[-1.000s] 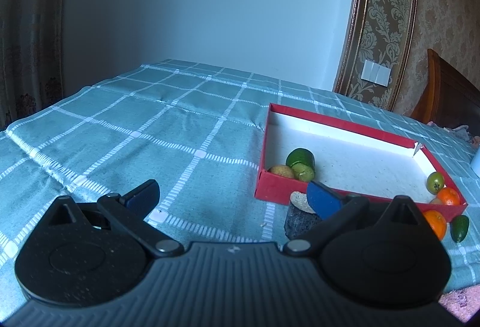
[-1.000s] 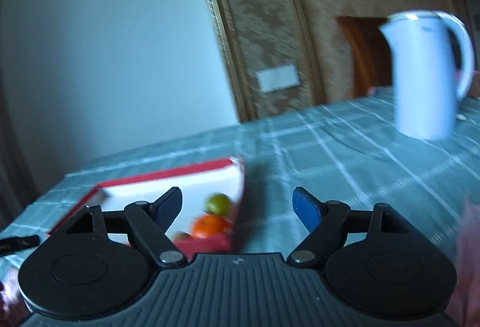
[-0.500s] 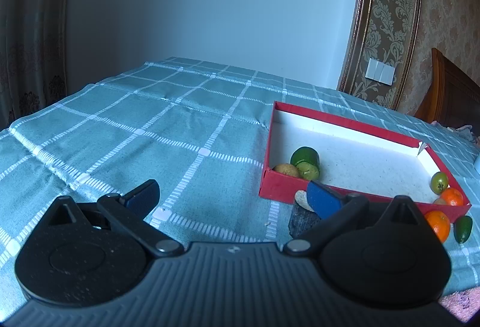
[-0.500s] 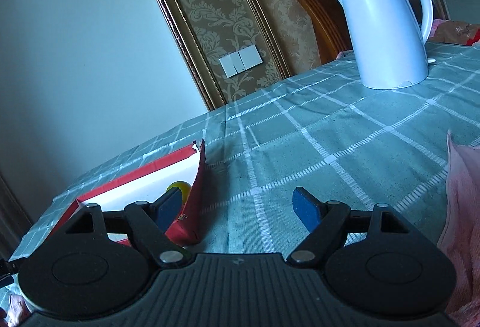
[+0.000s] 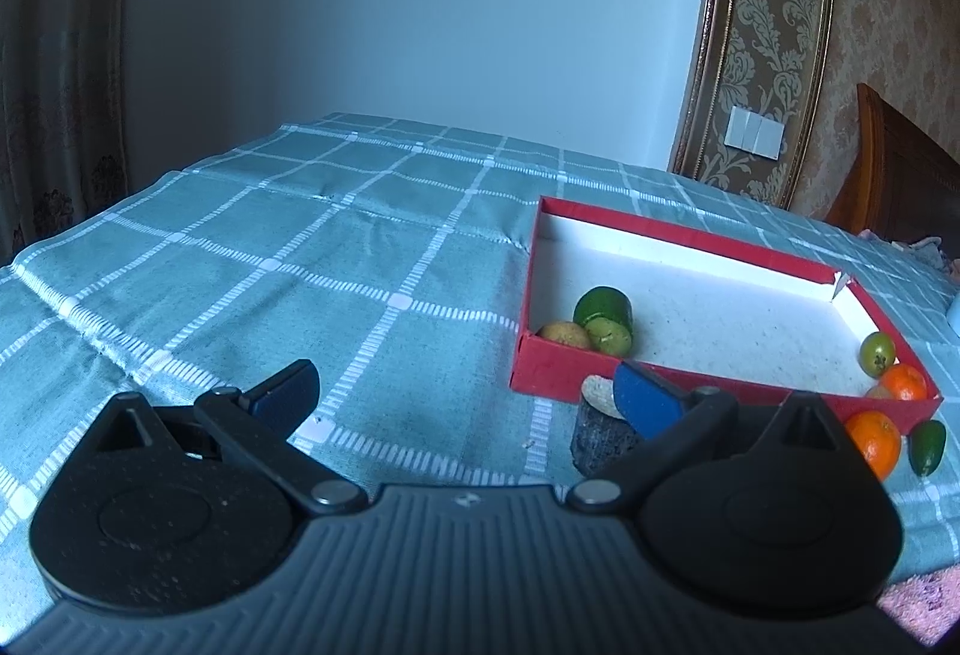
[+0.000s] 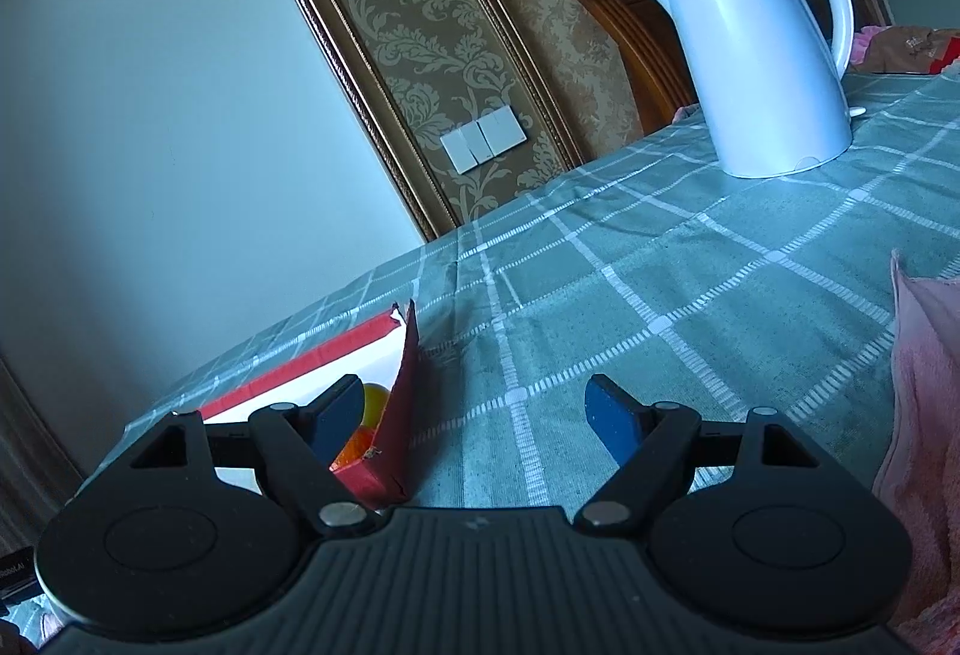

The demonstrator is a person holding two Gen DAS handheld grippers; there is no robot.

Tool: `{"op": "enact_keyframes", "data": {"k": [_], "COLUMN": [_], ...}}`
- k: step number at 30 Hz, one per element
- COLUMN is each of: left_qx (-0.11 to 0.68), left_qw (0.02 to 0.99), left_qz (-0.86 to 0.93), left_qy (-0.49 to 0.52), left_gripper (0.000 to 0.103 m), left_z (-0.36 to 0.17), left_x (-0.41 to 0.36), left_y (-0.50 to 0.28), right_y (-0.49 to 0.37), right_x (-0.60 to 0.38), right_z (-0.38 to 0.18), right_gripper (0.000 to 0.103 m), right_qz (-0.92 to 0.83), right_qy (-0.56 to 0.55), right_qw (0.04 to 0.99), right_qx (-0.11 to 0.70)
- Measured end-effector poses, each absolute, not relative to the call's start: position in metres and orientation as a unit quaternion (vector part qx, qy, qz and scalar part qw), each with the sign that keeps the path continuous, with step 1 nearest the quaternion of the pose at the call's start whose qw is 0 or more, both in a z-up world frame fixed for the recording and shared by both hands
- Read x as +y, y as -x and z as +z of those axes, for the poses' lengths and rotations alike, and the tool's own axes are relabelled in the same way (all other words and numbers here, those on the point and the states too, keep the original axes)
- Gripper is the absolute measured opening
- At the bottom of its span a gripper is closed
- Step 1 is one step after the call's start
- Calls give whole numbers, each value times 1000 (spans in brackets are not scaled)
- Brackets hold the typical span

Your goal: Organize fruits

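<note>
A white kettle (image 6: pixel 759 48) stands on the checked cloth (image 6: pixel 630 283) toward the tabletop's far right edge — a wooden chair (image 6: pixel 648 48) behind it, wall switches (image 6: pixel 483 138) beyond, pink fabric (image 6: pixel 924 403) at the near right.

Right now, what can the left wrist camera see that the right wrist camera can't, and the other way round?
Only the left view shows the fruit outside the red box: an orange, a small green fruit and a dark stump-like piece on the cloth, plus the green fruits in the box's near-left corner.

Only the right view shows the white kettle and a pink cloth.

Both show the checked tablecloth, the box, the wall switches, and open, empty jaws.
</note>
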State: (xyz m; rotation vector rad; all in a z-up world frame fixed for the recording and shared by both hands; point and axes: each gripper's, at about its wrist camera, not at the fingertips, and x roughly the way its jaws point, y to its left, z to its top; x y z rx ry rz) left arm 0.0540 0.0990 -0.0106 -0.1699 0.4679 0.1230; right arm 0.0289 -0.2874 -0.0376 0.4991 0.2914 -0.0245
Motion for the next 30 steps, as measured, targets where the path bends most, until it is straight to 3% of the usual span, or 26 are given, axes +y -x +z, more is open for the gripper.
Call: {"op": "enact_keyframes", "data": {"k": [30], "left_qx": [244], "left_qw": [966], "left_qz": [58], "left_qy": [57], "left_gripper": [103], "left_z": [-11], "left_x": [91], "left_y": [-57], "right_y": [-22], "right_x": [-290], "right_z": [-38], "right_gripper": [81], "right_qz": [-10], "right_qy": [-259], "right_qw": [958], "right_qx": [125]}}
